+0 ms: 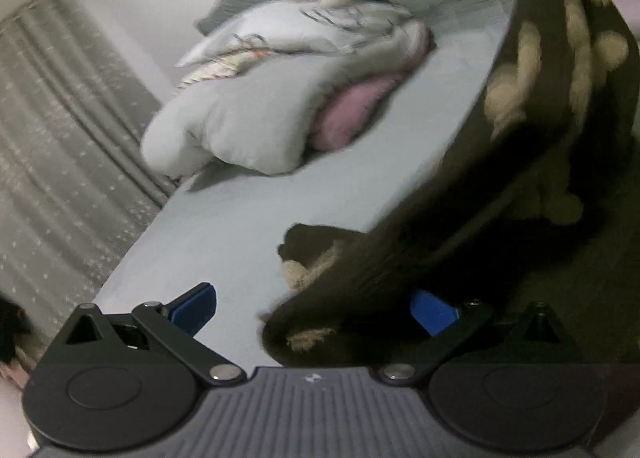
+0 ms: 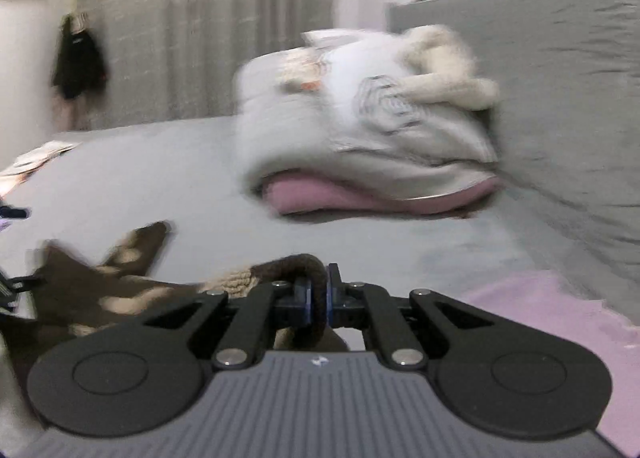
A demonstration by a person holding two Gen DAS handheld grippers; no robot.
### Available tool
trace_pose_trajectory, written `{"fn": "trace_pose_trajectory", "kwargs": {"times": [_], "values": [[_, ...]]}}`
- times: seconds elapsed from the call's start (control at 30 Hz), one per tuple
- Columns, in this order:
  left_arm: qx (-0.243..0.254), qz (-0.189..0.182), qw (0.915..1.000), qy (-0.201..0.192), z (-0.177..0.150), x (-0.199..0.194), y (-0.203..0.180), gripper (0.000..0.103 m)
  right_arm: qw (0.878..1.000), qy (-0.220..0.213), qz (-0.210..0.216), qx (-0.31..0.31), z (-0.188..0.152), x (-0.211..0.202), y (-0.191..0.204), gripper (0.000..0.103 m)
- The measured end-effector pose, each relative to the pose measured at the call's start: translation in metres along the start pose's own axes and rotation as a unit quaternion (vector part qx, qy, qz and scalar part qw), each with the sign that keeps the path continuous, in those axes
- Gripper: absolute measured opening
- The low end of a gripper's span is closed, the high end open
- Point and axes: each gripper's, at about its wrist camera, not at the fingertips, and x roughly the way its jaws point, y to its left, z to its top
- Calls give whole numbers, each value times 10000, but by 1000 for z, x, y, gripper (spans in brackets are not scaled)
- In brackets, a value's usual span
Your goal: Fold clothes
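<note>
Right gripper [image 2: 318, 300] points slightly downward over the bed [image 2: 400, 242], jaws clamped on the dark brown patterned garment's [image 2: 100, 290] rolled edge — fabric trails toward 9 o'clock. Left gripper [image 1: 312, 310] gapes wide — garment hangs from 1 o'clock.

Right wrist view: bed [image 2: 160, 178] fills centre; duvet [image 2: 360, 130] at 12 o'clock on pillow [image 2: 360, 202], headboard [image 2: 560, 98] at 2, curtain [image 2: 200, 38] at 11, garment [image 2: 100, 290] at 9.
</note>
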Motion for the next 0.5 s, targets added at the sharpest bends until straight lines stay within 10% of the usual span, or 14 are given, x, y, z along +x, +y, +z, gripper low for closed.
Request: {"fn": "trace_pose_trajectory", "kwargs": {"times": [0.37,0.5], "values": [[-126,-741,9960,-484,15,11,-20,102,9969,-472,535,334,-3,-17,-32,8],[-532,-1021,9907,-724,16,-4,-6,72,9931,-831,647,514,9,-40,-40,8]]}}
